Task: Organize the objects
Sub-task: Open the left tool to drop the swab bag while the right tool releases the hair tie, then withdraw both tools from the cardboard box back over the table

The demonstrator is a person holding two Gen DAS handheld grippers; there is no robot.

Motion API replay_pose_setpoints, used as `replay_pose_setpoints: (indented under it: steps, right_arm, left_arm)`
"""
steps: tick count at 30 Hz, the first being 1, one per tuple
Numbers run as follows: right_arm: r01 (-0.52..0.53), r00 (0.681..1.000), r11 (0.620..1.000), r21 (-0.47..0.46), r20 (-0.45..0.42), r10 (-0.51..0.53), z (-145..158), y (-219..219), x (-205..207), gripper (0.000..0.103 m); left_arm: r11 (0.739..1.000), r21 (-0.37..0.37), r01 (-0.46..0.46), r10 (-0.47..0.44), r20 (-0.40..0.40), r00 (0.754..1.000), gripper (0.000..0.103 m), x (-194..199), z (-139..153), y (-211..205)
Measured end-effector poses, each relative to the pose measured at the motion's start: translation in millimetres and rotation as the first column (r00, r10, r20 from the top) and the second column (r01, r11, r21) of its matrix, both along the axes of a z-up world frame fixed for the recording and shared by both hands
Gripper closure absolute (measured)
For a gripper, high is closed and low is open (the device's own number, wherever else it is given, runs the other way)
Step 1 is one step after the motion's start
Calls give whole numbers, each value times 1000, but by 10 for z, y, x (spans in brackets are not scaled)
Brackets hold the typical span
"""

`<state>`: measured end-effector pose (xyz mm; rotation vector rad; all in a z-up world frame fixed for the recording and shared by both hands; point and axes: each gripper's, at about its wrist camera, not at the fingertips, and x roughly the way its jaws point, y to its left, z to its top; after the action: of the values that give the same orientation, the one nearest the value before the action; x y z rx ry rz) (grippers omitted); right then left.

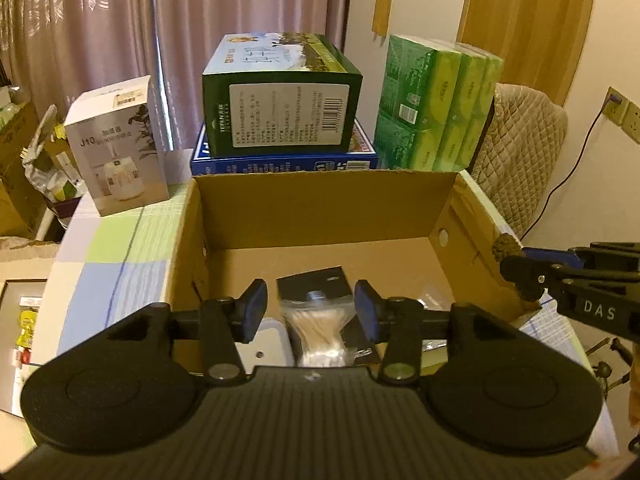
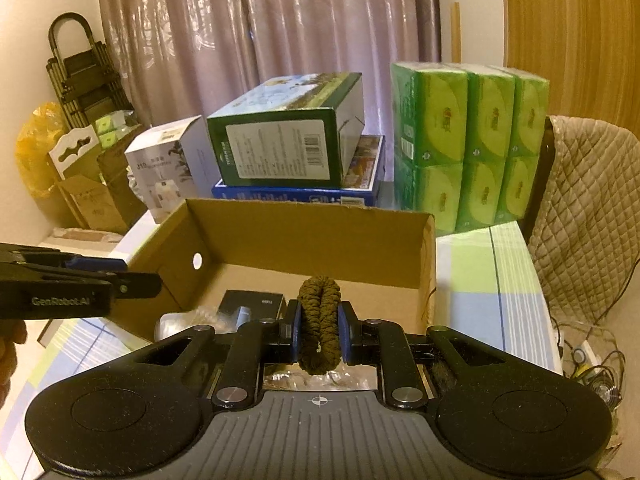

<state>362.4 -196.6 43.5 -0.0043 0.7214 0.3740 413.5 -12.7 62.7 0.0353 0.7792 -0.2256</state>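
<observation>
An open cardboard box (image 1: pixel 320 204) (image 2: pixel 296 232) stands on the table. Inside it lie a black packet (image 1: pixel 316 284) (image 2: pixel 250 302) and a clear bag of cotton swabs (image 1: pixel 320 332). My left gripper (image 1: pixel 311 310) hovers open over the box's near side, with the swab bag below the gap between its fingers. My right gripper (image 2: pixel 319 334) is shut on a brown looped scrunchie (image 2: pixel 319 328) above the box's near right edge. In the left wrist view that scrunchie (image 1: pixel 507 247) shows at the right gripper's tip by the box's right wall.
Behind the box stand a white humidifier box (image 1: pixel 116 148), a green carton (image 1: pixel 280 96) on a blue carton (image 1: pixel 284 160), and green tissue packs (image 1: pixel 436 104). A checked tablecloth (image 2: pixel 484 276) covers the table. A quilted chair back (image 2: pixel 580 208) is on the right.
</observation>
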Motion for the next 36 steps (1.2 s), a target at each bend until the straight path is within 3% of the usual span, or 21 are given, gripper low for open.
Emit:
replay_pose_setpoints:
  steps: [12,13,14,16,27,36]
  right_arm:
    - [-20,1000,999,42,4,20,7,-1,26,86]
    - [-33,999,998,56,4,33,19,-3,47,73]
    - [-31,1000,997,68,6,31,33,-10,63,48]
    - [-10,1000,995,95,25,8,67,-47,72,30]
    - [38,999,995,94,26,-40,226,-226,-152,30]
    - [36,998,995,94,43,-40,483,-346,-691,30]
  left_arm:
    - [1000,1,3,-3,2,1000,60,-121,4,38]
    - [1000,0,3,-3,5,1000,59,-131,16,40]
    - [1000,2,3,-3,7,1000,58,-142,24,40]
    - [1000,9,7,-7,10,1000,51,-170,46,33]
    - [1000,12,7,-7,7,1000,45,-518,117,64]
    - [1000,-4,3,-3,11,1000,40,-1072,256,108]
